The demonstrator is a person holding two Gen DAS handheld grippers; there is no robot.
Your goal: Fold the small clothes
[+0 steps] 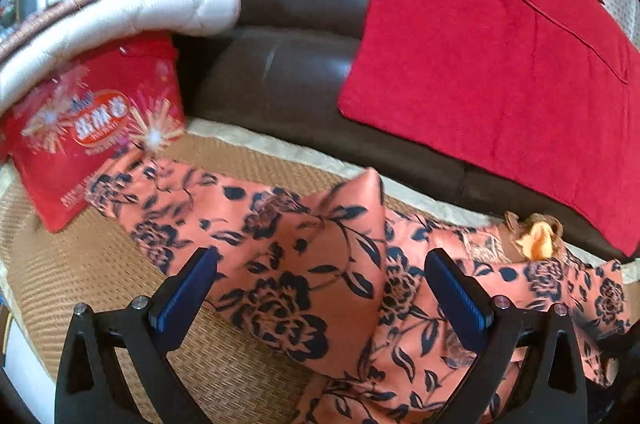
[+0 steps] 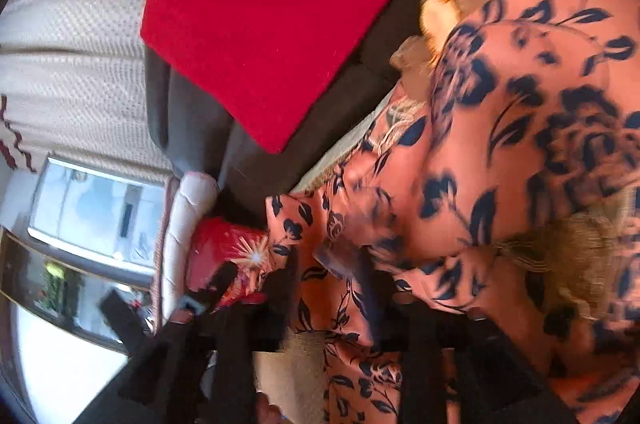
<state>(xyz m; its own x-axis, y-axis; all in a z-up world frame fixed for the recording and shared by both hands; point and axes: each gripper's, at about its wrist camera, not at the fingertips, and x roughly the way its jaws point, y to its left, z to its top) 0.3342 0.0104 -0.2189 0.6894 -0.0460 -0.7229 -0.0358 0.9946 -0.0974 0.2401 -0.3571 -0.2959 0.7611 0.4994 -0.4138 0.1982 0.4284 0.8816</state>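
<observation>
Hovering left gripper (image 1: 320, 288) jaws wide over floral garment (image 1: 304, 264), right jaws blurred, red bag (image 1: 92, 128) lettering illegible

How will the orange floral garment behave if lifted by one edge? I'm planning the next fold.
The orange floral garment is probably floppy: it already stands in soft peaks and creases on the woven mat. Its smooth, slightly shiny cloth may slide between the left gripper pads. It looks thin, so likely light and droopy.
</observation>
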